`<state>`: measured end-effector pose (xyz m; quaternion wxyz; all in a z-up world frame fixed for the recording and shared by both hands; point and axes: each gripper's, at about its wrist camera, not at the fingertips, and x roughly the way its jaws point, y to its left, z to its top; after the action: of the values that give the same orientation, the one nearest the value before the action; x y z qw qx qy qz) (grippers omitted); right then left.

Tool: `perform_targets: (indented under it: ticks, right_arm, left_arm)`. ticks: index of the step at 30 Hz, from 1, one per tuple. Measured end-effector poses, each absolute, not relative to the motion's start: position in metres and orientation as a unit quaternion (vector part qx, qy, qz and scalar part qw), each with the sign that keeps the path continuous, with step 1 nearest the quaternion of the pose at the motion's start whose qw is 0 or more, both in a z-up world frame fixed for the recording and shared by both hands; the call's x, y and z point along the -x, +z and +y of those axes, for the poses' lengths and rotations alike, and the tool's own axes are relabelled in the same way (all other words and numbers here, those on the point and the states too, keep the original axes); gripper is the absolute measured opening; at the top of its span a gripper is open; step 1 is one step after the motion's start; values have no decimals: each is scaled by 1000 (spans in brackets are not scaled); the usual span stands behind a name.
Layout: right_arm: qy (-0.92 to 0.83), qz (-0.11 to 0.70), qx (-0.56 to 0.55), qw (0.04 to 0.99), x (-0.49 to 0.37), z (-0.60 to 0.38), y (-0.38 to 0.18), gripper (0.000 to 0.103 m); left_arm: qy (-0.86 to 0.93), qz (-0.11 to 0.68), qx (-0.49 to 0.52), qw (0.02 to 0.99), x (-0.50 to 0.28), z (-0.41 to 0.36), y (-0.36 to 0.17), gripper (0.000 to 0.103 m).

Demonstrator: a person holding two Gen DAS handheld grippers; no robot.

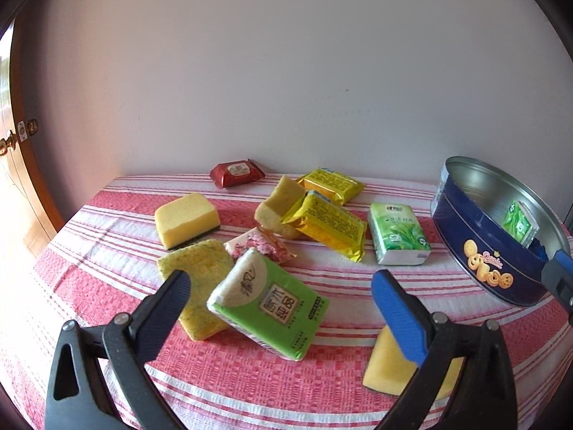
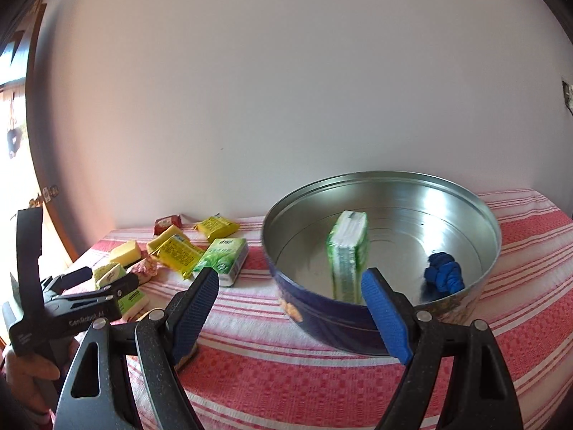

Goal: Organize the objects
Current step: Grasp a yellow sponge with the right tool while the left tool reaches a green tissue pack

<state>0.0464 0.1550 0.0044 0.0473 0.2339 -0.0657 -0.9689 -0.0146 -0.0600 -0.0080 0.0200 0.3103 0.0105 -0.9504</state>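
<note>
the left gripper (image 1: 281, 288) hangs low over the striped tablecloth (image 1: 322, 387) with its fingers spread wide and nothing between them. right in the gap, at the centre of the left wrist view, lies a green tissue pack (image 1: 268, 304) tilted on its corner, its upper end resting on a speckled yellow sponge (image 1: 197, 279). a pink floral packet (image 1: 259, 245) sits just behind it. further up the frame are a thick yellow sponge (image 1: 187, 219), a red packet (image 1: 236, 172) by the wall, two yellow foil packets (image 1: 327, 227) propped against another sponge, and a pale green tissue pack (image 1: 395, 233) lying flat.

the right gripper (image 2: 290, 285) is also parted and empty, poised at the near rim of the blue cookie tin (image 2: 322, 322). inside the tin, at the centre of the right wrist view, a green tissue packet (image 2: 347, 254) stands on edge, and a small blue crumpled thing (image 2: 444, 276), possibly cloth, lies at the right of the tin floor. the packet is blurred, so whether it leans on the wall is unclear.
</note>
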Motion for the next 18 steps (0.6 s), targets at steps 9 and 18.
perform_targets:
  ticks: [9,18]
  right_arm:
    - [-933,5,-319,165,-22,84,-14,84]
    - [-884,93,-412,201,6,35,-47,83]
  left_arm:
    - [-945,32,-319,60,19,-110,-4,102]
    - [-943,48,-327,45,20,-127,-5,102]
